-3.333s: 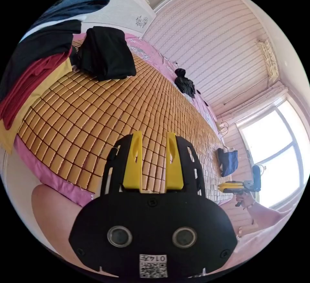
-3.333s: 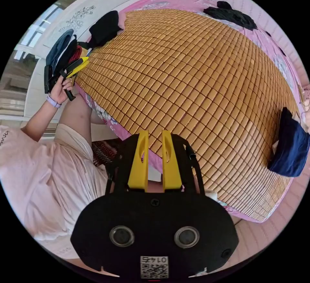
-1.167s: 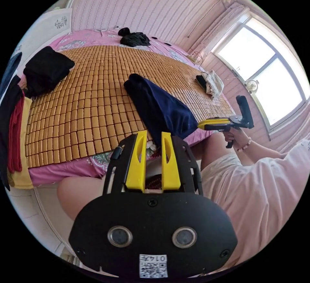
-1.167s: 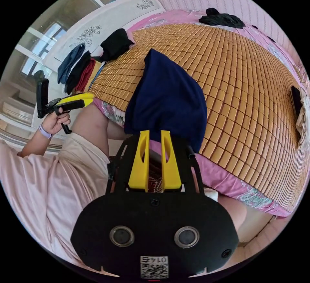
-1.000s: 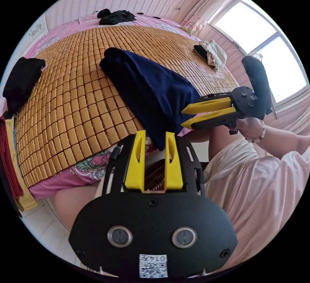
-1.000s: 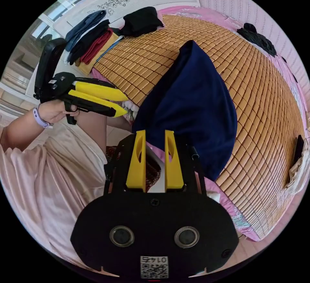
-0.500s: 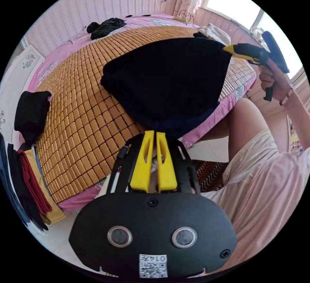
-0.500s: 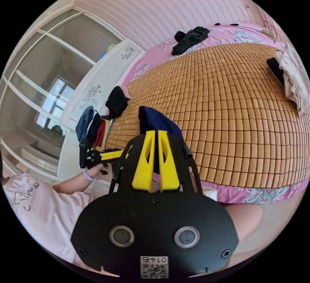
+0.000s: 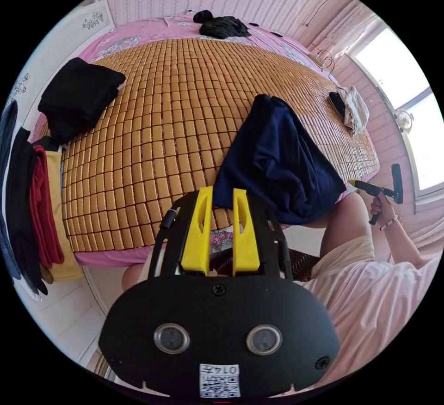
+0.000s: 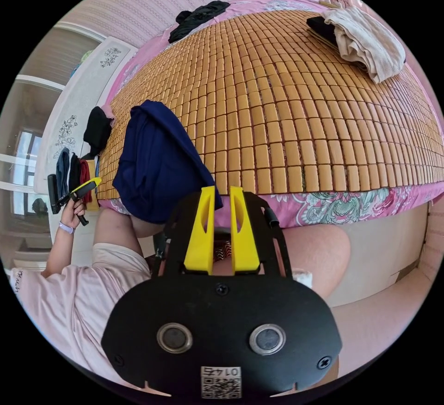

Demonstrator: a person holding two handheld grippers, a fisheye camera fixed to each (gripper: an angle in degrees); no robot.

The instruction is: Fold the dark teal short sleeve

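So we have the dark shirt (image 9: 282, 164) lying bunched at the bed (image 9: 152, 113) edge, around 3 o'clock of the left tongs (image 9: 220, 229) and 10 o'clock of the right tongs (image 10: 221, 229). Both tongs are released, grasping nothing. No fold is made yet; spreading and folding remain.

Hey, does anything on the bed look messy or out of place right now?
Yes. The dark blue shirt lies bunched on the bamboo mat, its lower part hanging over the bed's near edge. Neither the left gripper nor the right gripper holds it.
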